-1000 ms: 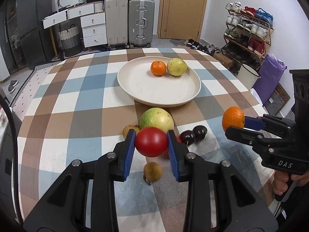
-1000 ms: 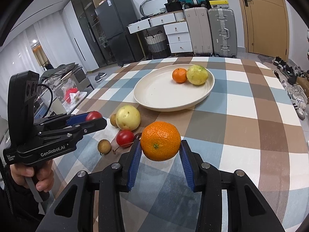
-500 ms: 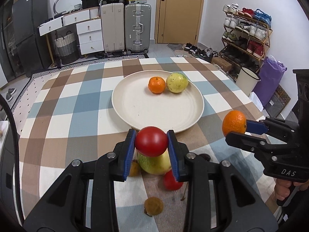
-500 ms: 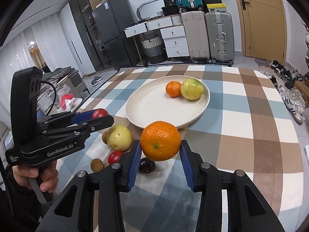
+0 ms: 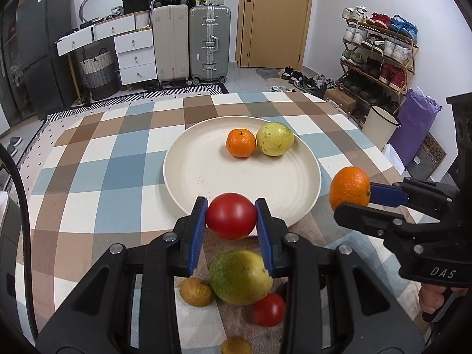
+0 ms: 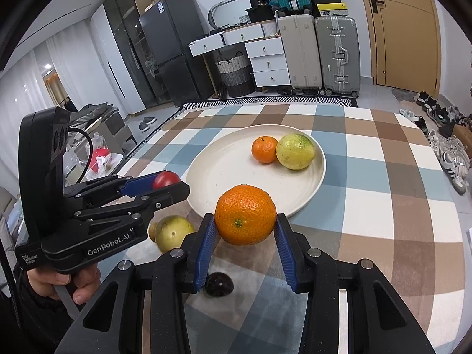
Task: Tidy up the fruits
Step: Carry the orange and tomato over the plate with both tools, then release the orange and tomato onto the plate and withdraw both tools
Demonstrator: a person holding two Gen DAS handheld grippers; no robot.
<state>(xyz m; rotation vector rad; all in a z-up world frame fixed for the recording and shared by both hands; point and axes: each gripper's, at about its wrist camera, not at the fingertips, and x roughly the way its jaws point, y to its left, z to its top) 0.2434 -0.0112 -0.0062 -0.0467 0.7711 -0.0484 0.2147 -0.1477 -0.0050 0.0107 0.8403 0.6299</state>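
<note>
My left gripper [image 5: 231, 221] is shut on a red tomato [image 5: 231, 220] and holds it above the near rim of the cream plate [image 5: 206, 177]. My right gripper [image 6: 245, 225] is shut on an orange [image 6: 245, 219], held above the table by the plate's near right rim [image 6: 295, 206]. The plate holds a small orange [image 5: 240, 142] and a yellow-green guava [image 5: 275, 138]. Below the left gripper, a green guava [image 5: 239, 277], a second tomato [image 5: 269, 309] and two brown longans [image 5: 196, 291] lie on the checked cloth. A dark cherry [image 6: 219, 284] lies under the right gripper.
The table [image 5: 88, 183] has a blue, brown and white checked cloth. Suitcases [image 5: 209, 44], white drawers and a fridge stand behind it. A shoe rack [image 5: 380, 56] and a white bin stand at the right.
Both grippers have moved forward toward the plate with their fruit. The loose fruits on the cloth now lie lower in both views.
</note>
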